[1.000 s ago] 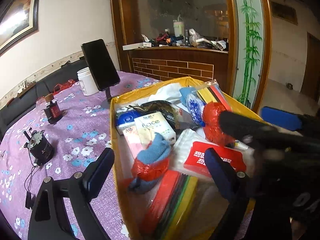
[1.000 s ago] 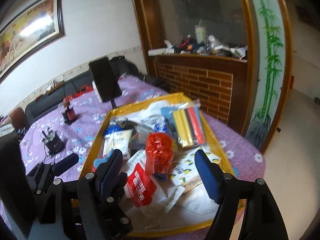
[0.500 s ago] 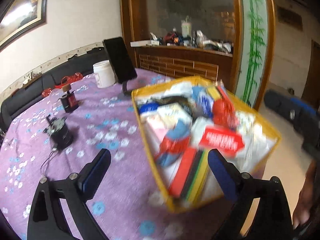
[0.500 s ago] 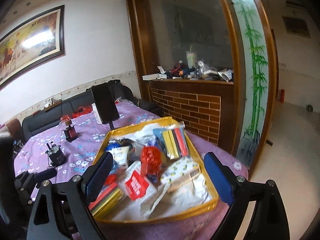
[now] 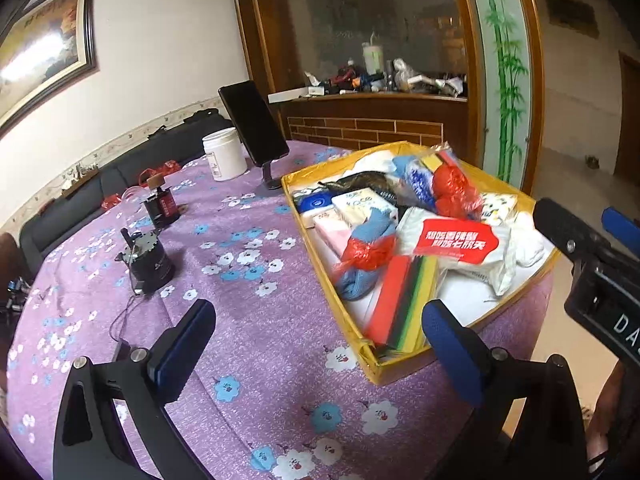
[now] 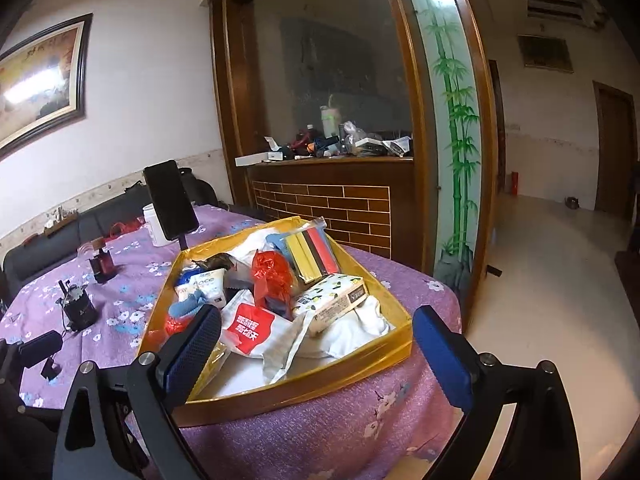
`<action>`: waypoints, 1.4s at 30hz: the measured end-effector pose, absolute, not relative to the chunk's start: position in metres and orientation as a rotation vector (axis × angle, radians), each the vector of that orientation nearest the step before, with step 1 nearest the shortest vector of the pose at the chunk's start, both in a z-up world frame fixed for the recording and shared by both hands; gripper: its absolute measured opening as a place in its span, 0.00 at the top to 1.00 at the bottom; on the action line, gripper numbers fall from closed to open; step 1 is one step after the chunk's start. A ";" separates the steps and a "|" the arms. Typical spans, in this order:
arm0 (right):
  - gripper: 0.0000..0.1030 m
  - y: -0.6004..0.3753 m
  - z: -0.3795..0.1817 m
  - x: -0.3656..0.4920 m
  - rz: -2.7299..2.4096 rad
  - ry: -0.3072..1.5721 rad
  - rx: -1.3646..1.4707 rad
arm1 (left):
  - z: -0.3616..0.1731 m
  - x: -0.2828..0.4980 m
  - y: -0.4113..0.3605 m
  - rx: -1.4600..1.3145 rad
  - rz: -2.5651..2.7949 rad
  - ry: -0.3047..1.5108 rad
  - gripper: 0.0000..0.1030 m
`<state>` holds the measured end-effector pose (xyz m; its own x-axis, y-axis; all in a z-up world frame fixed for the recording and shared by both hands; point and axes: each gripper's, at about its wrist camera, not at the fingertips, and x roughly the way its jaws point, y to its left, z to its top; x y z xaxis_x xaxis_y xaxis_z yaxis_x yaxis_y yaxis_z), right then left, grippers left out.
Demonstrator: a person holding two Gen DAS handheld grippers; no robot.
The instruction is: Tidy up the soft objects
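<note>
Tray (image 6: 362,354) of soft goods ahead of both grippers — left (image 5: 318,344), right (image 6: 316,350) — jaws just widened, empty.

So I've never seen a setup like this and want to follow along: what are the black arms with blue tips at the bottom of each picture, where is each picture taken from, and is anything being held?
Those are two hand-held grippers, each carried by a person, with a wide-angle camera looking along its fingers. One picture comes from the left gripper, the other from the right gripper. The blue tips are the finger pads.

Both look at a table under a purple flowered cloth. On it sits a yellow tray piled with soft things: tissue packs, red plastic bags, a blue sock and coloured sponges. Beside it stand a phone on a stand and a white jar.

Nothing is held: both grippers' jaws have just been opening and are empty.
</note>
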<state>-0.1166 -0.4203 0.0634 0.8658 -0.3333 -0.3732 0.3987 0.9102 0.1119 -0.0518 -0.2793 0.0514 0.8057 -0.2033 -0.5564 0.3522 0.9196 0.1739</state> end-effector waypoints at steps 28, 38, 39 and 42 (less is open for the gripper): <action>0.04 -0.413 0.060 -0.101 -0.341 0.375 0.128 | 0.043 -0.036 -0.272 0.239 -0.265 0.661 0.00; 0.04 -0.410 0.064 -0.102 -0.330 0.360 0.124 | 0.044 -0.039 -0.275 0.271 -0.233 0.638 0.00; 0.04 -0.410 0.065 -0.102 -0.328 0.358 0.122 | 0.044 -0.040 -0.276 0.276 -0.232 0.636 0.00; 0.04 -0.409 0.065 -0.102 -0.321 0.357 0.122 | 0.044 -0.041 -0.277 0.284 -0.229 0.628 0.00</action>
